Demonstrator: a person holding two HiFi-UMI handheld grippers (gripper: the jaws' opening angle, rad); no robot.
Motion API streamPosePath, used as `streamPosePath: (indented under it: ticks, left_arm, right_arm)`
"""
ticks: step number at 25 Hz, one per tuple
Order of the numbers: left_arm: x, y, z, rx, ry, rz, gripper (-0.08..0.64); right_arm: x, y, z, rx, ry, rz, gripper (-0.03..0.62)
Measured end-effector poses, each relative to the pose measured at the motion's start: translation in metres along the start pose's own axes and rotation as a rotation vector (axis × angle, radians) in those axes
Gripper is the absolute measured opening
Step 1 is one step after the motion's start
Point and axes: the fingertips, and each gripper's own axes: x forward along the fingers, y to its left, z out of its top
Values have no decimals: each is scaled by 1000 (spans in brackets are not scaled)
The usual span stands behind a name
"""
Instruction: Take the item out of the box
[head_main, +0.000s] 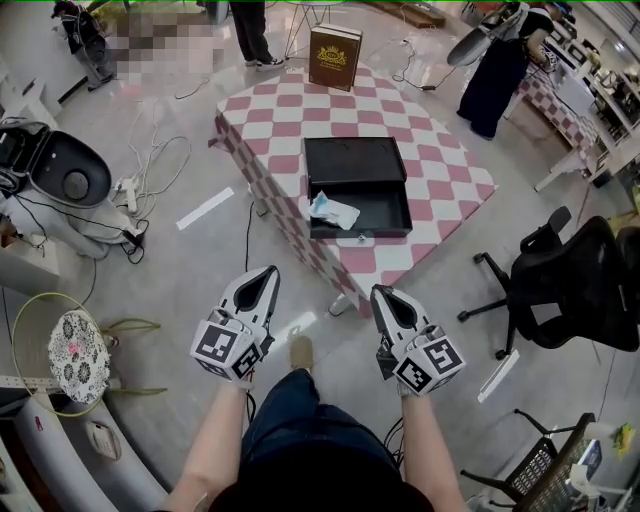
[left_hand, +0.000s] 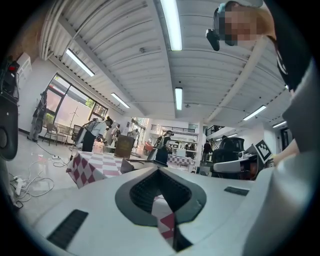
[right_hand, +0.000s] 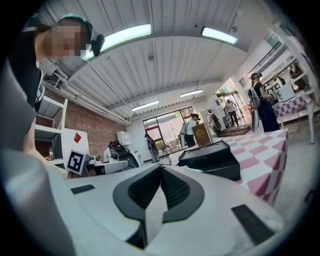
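An open black box (head_main: 358, 188) lies on the table with the pink and white checked cloth (head_main: 280, 130), its lid folded back. Inside it, at the left, sits a white and blue packet (head_main: 332, 210). Both grippers hover over the floor in front of the table, well short of the box. My left gripper (head_main: 268, 272) is shut with nothing in it, its tips meeting (left_hand: 159, 170). My right gripper (head_main: 381, 292) is shut and empty too (right_hand: 161, 166). The right gripper view shows the box (right_hand: 210, 160) ahead on the checked table (right_hand: 265, 165).
A brown upright book-like case (head_main: 335, 57) stands at the table's far edge. A black office chair (head_main: 565, 280) is at the right, a second checked table (head_main: 555, 95) beyond it. Cables (head_main: 150, 170) and a white machine (head_main: 60, 175) lie at the left. People stand at the back.
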Motion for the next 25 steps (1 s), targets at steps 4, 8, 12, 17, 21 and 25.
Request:
streamPosePath:
  ticks: [4,8,12,17,21,25]
  left_arm:
    - [28,17,1,-1,6,-20,0]
    - [50,31,1,-7,15,-31,0]
    - [69,44,-1,-11,24,-45,0]
    - [85,59,-4,-10,49,-62,0]
    - [100,70,-6,-1,65,-80,0]
    - [112,76,-10,-5,71,-98,0]
  right_arm:
    - [27,-15,5,-4,15,0,3]
    - [51,-25,8,-17,41,3,5]
    - [72,-32,7,-27,66,13,5]
    - [94,-40,6,-34,90,10,5]
    - [112,-49,8,-47,108,8,5]
    - [126,-54,5,-69,156,3,5]
